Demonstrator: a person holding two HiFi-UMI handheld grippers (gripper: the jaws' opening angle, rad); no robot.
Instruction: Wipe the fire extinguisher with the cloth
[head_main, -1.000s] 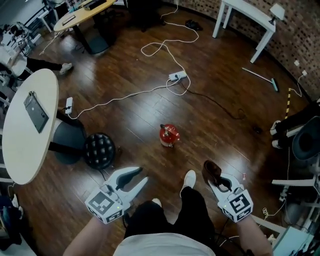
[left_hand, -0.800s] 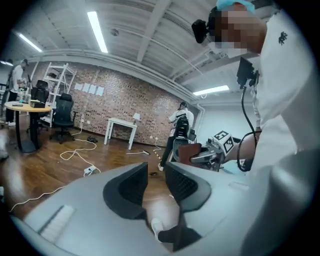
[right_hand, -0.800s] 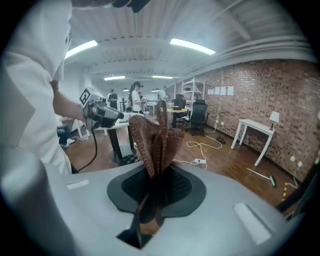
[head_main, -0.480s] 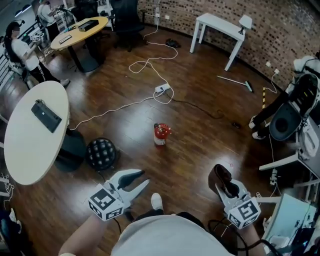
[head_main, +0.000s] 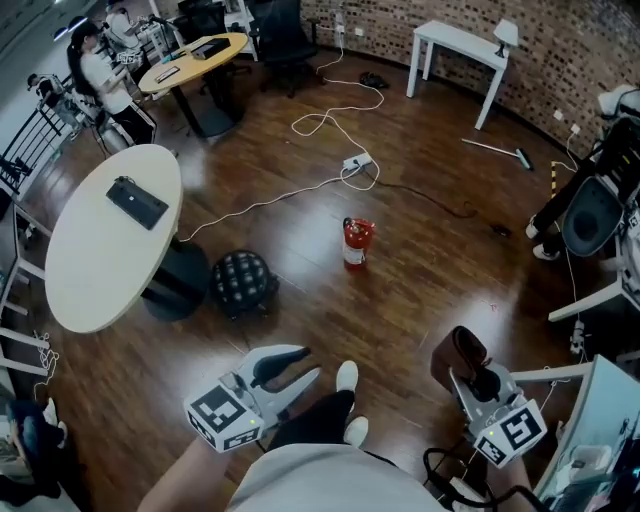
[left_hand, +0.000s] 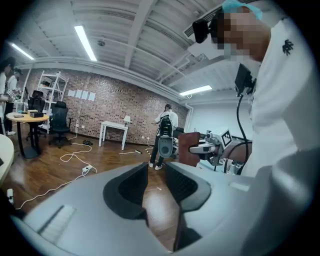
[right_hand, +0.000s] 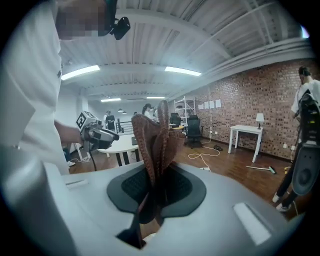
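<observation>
A small red fire extinguisher (head_main: 356, 242) stands upright on the dark wood floor, well ahead of both grippers. My right gripper (head_main: 478, 378) is at the lower right of the head view, shut on a folded brown cloth (head_main: 460, 356) that sticks up from its jaws. In the right gripper view the cloth (right_hand: 157, 142) fills the gap of the gripper (right_hand: 156, 186). My left gripper (head_main: 298, 366) is at the lower left, open and holding nothing; its view shows the gripper (left_hand: 155, 183) with floor between the jaws.
A round white table (head_main: 100, 250) with a dark device and a black tufted stool (head_main: 243, 282) stand to the left. White cables and a power strip (head_main: 356, 161) lie beyond the extinguisher. A white desk (head_main: 468, 47) stands by the brick wall. People and chairs are at right and far left.
The head view has shifted: the extinguisher now appears farther right and higher. Both grippers stay low in the frame, the right one still holding the cloth.
</observation>
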